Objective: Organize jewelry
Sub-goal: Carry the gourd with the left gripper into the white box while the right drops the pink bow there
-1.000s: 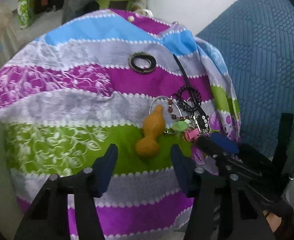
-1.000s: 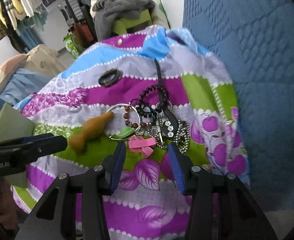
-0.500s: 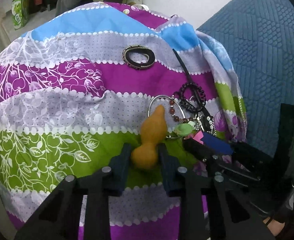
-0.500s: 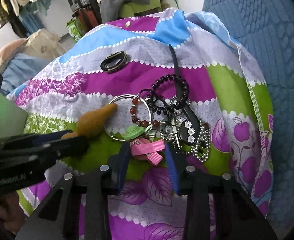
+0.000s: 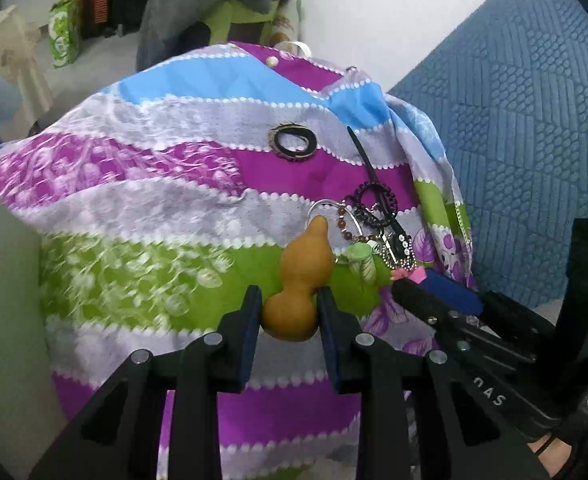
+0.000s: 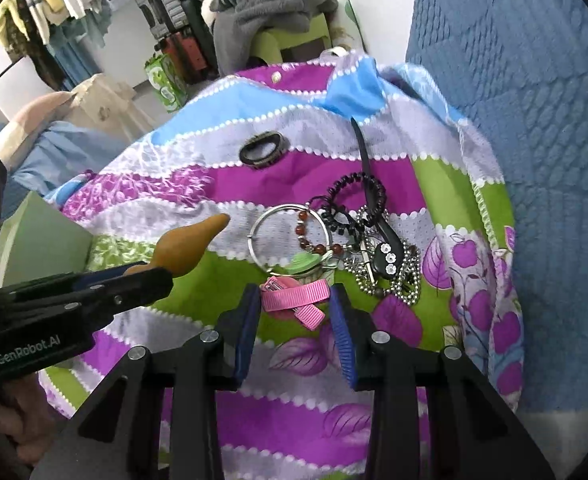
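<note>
Now our left gripper (image 5: 290, 312) pinches the tan gourd charm (image 5: 299, 286), raised off the striped cloth (image 5: 154, 216). Our right gripper (image 6: 295, 306) stands open around the pink ribbon clip (image 6: 295, 294), beside the jewelry pile (image 6: 357, 232).

Pretty clearly someone's lived-in bedroom or spare room at home. There's a striped floral bedsheet (image 6: 254, 176) spread over something, right up against a blue quilted mattress (image 6: 533, 100). A grey fleece (image 6: 270, 4) is dumped on a green plastic stool (image 6: 294, 36), clothes hang on a rack (image 6: 54, 4) in the back, and what looks like luggage (image 6: 174, 44) sits on the floor beside a green printed bag (image 5: 64, 36).
</note>
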`<state>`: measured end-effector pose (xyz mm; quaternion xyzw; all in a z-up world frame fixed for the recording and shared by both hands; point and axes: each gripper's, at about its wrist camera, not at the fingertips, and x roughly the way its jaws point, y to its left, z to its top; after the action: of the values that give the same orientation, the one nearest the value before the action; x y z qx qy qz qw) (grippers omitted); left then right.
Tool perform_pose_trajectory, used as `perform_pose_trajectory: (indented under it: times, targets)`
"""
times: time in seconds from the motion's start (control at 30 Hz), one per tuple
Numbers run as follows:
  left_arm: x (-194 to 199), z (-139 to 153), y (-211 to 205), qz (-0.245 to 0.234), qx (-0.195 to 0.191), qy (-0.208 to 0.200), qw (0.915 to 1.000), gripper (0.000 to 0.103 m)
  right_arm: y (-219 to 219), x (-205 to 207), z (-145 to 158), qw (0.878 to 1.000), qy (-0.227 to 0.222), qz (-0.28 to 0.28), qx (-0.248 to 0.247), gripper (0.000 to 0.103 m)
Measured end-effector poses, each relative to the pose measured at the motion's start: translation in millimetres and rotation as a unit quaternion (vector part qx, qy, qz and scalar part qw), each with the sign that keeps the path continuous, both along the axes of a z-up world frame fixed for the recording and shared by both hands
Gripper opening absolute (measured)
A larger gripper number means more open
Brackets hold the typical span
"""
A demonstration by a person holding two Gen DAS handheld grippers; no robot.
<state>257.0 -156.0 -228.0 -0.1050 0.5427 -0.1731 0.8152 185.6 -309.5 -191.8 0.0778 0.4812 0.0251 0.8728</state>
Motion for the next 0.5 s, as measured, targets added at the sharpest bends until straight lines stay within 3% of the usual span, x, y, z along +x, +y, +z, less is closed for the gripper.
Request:
perform_pose_trajectory:
  times: [0.5]
  targets:
    - [-77.0,72.3,57.1,0.024,-0.007,-0.045,0.9987,0.028,47.2,-66.4,44.9,0.999,-0.034,-0.006,0.003,0.032]
